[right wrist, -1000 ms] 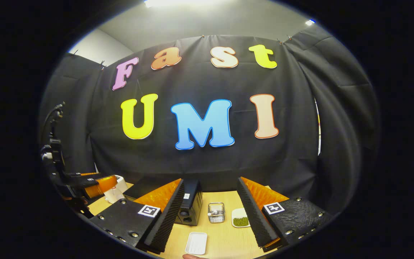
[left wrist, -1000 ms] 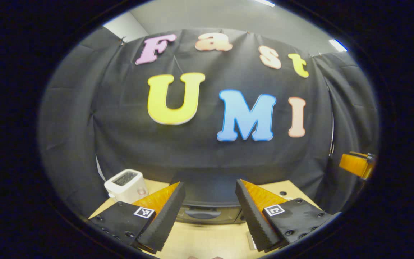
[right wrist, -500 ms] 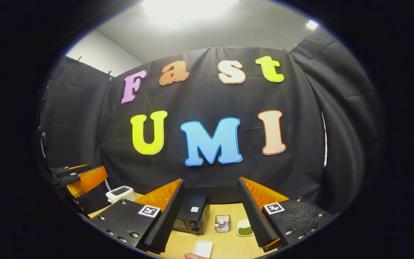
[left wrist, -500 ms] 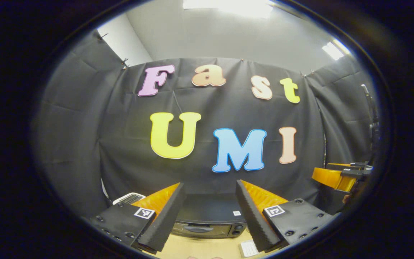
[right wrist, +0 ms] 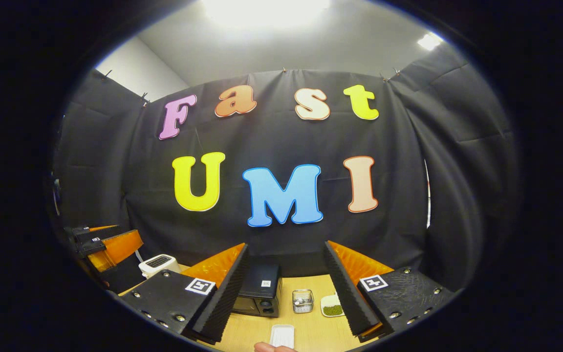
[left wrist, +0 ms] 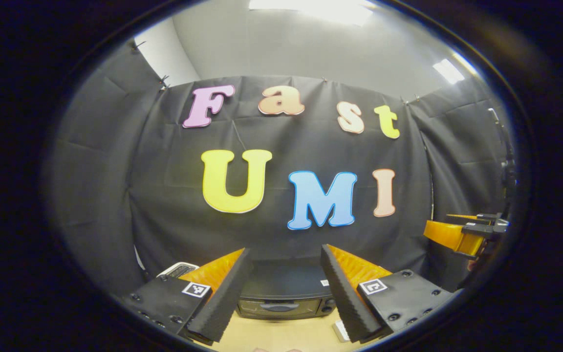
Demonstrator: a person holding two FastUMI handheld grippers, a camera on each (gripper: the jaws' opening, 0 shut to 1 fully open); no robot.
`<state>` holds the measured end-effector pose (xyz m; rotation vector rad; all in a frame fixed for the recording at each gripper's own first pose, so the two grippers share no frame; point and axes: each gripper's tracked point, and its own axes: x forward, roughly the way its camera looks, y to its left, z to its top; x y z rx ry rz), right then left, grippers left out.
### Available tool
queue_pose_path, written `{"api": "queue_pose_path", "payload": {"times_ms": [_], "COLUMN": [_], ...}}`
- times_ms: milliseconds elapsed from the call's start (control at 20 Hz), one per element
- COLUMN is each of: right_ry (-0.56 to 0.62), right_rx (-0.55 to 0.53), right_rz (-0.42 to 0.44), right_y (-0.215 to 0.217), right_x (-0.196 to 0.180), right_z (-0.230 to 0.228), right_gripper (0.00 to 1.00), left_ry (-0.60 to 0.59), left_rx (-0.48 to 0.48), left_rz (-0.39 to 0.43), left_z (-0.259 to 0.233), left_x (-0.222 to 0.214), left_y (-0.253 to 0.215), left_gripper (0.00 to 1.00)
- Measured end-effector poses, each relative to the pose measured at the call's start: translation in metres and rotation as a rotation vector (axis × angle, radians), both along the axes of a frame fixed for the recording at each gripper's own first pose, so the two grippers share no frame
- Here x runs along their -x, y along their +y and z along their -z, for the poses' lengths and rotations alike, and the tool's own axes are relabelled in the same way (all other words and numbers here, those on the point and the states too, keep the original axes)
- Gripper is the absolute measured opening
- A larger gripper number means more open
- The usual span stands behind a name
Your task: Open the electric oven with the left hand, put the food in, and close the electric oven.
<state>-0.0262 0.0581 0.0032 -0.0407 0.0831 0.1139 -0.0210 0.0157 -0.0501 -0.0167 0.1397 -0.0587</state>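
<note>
- Two grippers hang above the table, fingers wide, holding nothing: left gripper, right gripper.
- Oven, door closed, at twelve o'clock between the left fingers.
- Dish of green food at three o'clock from the oven.

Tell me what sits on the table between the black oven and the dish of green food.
In the right gripper view, a small wire basket stands between the oven and the dish of green food, apart from both on the wooden table.
</note>
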Motion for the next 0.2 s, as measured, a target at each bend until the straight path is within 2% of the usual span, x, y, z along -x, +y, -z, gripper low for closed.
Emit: {"api": "queue_pose_path", "payload": {"times_ms": [50,100,200], "right_ry": [0.0,-0.001,-0.002], "right_rx": [0.005,0.009,0.015], "right_rz": [0.006,0.015,0.029], "right_y": [0.003,0.004,0.009], "right_x": [0.002,0.006,0.012], "right_z": [0.0,0.0,0.0], "right_gripper": [0.92,0.92,0.92], "left_ry": [0.0,-0.001,0.001], "left_rx": [0.006,0.011,0.018], "left_rz": [0.004,0.009,0.02], "left_z": [0.0,0.0,0.002], "left_x": [0.003,0.006,0.01], "left_y": [0.005,0.009,0.017], "left_gripper": [0.95,0.99,0.99]}}
